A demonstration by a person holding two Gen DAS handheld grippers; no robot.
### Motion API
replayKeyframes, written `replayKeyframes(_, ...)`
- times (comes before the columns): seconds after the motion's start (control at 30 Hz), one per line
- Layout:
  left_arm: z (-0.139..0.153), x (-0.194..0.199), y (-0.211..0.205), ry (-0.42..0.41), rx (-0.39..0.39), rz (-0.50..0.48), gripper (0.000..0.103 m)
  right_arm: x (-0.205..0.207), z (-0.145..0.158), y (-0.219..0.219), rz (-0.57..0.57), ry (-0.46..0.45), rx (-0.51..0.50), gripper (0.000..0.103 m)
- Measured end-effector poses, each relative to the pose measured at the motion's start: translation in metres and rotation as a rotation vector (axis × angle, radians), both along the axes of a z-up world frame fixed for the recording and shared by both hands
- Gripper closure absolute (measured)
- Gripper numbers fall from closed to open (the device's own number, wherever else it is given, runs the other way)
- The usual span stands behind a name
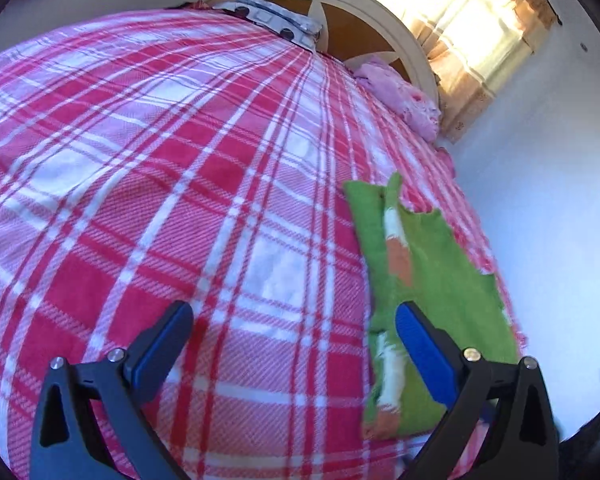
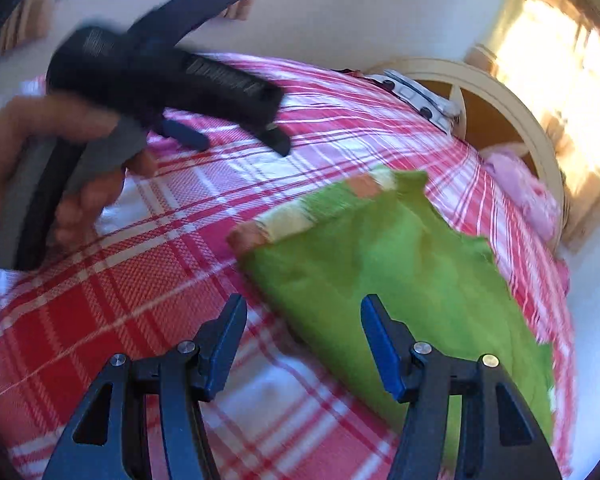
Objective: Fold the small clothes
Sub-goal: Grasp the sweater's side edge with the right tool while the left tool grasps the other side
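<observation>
A small green garment point(image 1: 436, 280) with an orange and cream striped edge lies flat on the pink plaid bedspread point(image 1: 180, 184) near the bed's right side. My left gripper point(image 1: 294, 312) is open and empty, its right finger over the garment's near left part. In the right wrist view the garment point(image 2: 380, 256) lies ahead. My right gripper point(image 2: 304, 312) is open and empty, just above the garment's near corner. The left gripper point(image 2: 236, 140), held by a hand, hovers open over the bedspread point(image 2: 100, 296) at upper left.
A pink cloth point(image 1: 400, 96) lies bunched by the rounded wooden headboard point(image 1: 352, 28). A patterned pillow point(image 1: 276, 20) sits at the bed's head. A white wall point(image 1: 560, 200) runs close along the bed's right side, with a curtained bright window point(image 1: 476, 28).
</observation>
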State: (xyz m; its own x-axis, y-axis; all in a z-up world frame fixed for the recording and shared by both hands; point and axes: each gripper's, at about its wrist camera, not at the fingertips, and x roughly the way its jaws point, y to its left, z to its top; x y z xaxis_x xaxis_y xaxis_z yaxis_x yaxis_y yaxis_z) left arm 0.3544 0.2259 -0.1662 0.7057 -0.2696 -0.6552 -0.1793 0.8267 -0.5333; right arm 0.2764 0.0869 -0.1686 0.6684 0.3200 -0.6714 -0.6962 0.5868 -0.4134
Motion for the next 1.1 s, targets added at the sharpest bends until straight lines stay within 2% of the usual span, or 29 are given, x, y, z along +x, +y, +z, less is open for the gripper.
replayKeyframes(0.1, 0.005, 0.016, -0.003, -0.014, -0.031, -0.044, 0.001, 0.001, -0.008, 0.011, 0.0, -0.042, -0.031, 0.043)
replayKeyframes(0.23, 0.011, 0.036, -0.014, -0.022, -0.011, -0.089, 0.003, -0.001, -0.014, 0.017, -0.005, -0.084, -0.057, 0.044)
replayKeyframes(0.3, 0.016, 0.048, -0.025, -0.025, 0.016, -0.125, 0.005, -0.003, -0.013, 0.016, -0.002, -0.088, -0.055, 0.051)
replayKeyframes(0.37, 0.021, 0.06, -0.04, -0.038, 0.033, -0.175, 0.005, -0.003, -0.015, 0.017, -0.009, -0.089, -0.059, 0.063)
replayKeyframes(0.47, 0.022, 0.077, -0.057, -0.028, 0.064, -0.248, 0.005, 0.001, -0.017, 0.017, -0.031, -0.087, -0.063, 0.063)
replayKeyframes(0.57, 0.019, 0.097, -0.069, -0.02, 0.144, -0.288, 0.007, -0.001, -0.018, 0.018, -0.033, -0.104, -0.067, 0.063)
replayKeyframes(0.63, 0.014, 0.109, -0.07, 0.001, 0.157, -0.308, 0.021, -0.002, -0.019, 0.018, -0.034, -0.108, -0.067, 0.063)
replayKeyframes(0.7, 0.011, 0.12, -0.069, 0.015, 0.142, -0.321, 0.026, -0.004, -0.02, 0.019, -0.034, -0.11, -0.067, 0.063)
replayKeyframes(0.8, 0.005, 0.133, -0.071, 0.047, 0.133, -0.34, 0.039, -0.009, -0.021, 0.021, -0.032, -0.118, -0.076, 0.063)
replayKeyframes(1.0, -0.006, 0.145, -0.068, 0.07, 0.011, -0.356, 0.04, -0.017, -0.025, 0.027, -0.022, -0.163, -0.111, 0.063)
replayKeyframes(1.07, -0.008, 0.148, -0.062, 0.067, -0.024, -0.354, 0.054, -0.016, -0.024, 0.026, -0.02, -0.144, -0.099, 0.067)
replayKeyframes(1.1, -0.012, 0.15, -0.058, 0.072, -0.045, -0.357, 0.081, -0.017, -0.023, 0.026, -0.017, -0.131, -0.093, 0.068)
